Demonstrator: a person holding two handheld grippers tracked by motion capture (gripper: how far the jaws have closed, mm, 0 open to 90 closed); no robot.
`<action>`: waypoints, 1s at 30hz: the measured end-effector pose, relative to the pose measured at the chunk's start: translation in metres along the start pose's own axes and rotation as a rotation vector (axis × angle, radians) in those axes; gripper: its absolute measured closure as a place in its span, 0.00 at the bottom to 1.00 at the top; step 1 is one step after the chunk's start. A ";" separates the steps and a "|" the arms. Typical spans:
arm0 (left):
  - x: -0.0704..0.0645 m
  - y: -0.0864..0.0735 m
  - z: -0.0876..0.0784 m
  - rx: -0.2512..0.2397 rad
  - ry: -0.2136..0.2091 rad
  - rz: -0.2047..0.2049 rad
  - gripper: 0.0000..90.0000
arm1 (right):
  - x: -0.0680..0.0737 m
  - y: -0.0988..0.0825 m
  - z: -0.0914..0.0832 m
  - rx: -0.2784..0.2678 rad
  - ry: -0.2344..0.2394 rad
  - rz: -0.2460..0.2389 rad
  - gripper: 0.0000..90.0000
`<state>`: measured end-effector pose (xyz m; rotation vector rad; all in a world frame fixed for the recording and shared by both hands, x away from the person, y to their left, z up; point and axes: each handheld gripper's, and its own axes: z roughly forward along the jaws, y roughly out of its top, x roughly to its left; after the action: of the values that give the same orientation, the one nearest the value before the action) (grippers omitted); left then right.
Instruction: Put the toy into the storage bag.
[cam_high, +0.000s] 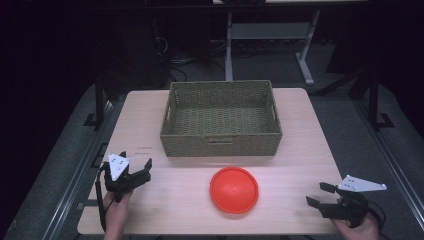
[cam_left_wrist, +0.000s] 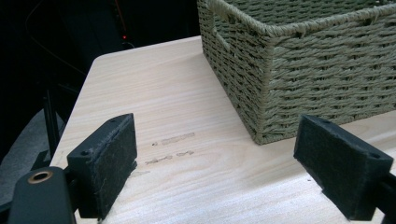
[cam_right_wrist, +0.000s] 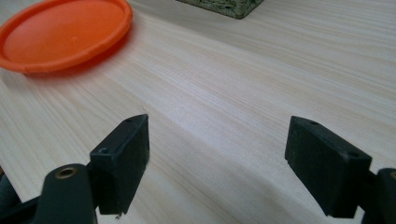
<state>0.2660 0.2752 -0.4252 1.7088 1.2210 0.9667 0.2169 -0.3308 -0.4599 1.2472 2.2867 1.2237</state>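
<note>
Start of approach: my right gripper (cam_high: 318, 194) and left gripper (cam_high: 141, 170) both gape empty — next, close on orange disc (cam_high: 234, 189), basket (cam_high: 221, 145) beyond.

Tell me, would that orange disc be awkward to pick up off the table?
Probably a bit. The disc lies flat with a low, thin rim, so jaws would likely need to catch its edge. It looks like smooth plastic: probably light, stiff, and apt to slide on the table if pushed.
</note>
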 end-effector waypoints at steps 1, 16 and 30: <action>0.000 0.000 0.000 0.000 -0.002 -0.001 0.14 | 0.000 0.001 0.000 -0.001 0.002 0.000 0.24; 0.003 -0.001 -0.005 -0.010 0.005 0.000 0.14 | 0.024 0.036 0.009 0.018 0.069 -0.074 0.25; 0.004 -0.001 -0.008 -0.024 0.017 -0.001 0.14 | 0.044 0.071 0.047 0.123 0.121 -0.092 0.17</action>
<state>0.2596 0.2811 -0.4228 1.6841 1.2161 0.9936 0.2580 -0.2507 -0.4268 1.1205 2.5106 1.1724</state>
